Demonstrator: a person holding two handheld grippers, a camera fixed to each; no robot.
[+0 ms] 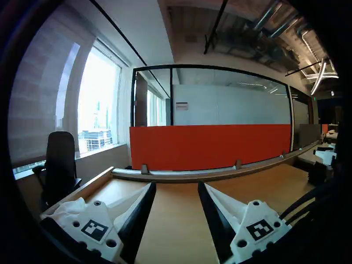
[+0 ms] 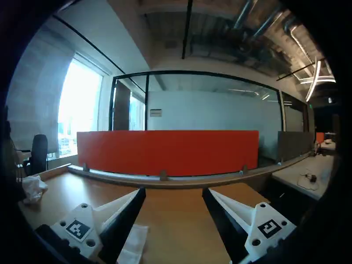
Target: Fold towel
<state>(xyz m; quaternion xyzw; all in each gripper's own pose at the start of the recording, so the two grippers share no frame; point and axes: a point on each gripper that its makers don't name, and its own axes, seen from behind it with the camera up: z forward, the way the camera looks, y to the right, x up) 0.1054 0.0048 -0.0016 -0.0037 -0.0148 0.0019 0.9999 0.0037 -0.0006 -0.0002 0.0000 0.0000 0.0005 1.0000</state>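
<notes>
Left gripper (image 1: 176, 184) and right gripper (image 2: 174, 189) spread apart over a wooden desk (image 2: 176, 229); right gripper view catches a flat white towel (image 2: 134, 242), left gripper view a crumpled white cloth (image 1: 70, 207).

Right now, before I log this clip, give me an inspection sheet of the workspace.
Surface: wooden desk, bare between the fingers.
Job's things: white towel lying flat at the right gripper view's lower edge, not held.
Clutter: crumpled white cloth at the desk's left edge; white bundle low left in the left gripper view, perhaps the same cloth.
Grippers: left gripper open, empty; right gripper open, empty.
Cables: black cables at the left gripper view's right edge; thin cable on the neighbouring white desk.
Surroundings: orange divider, window, black chair.
</notes>
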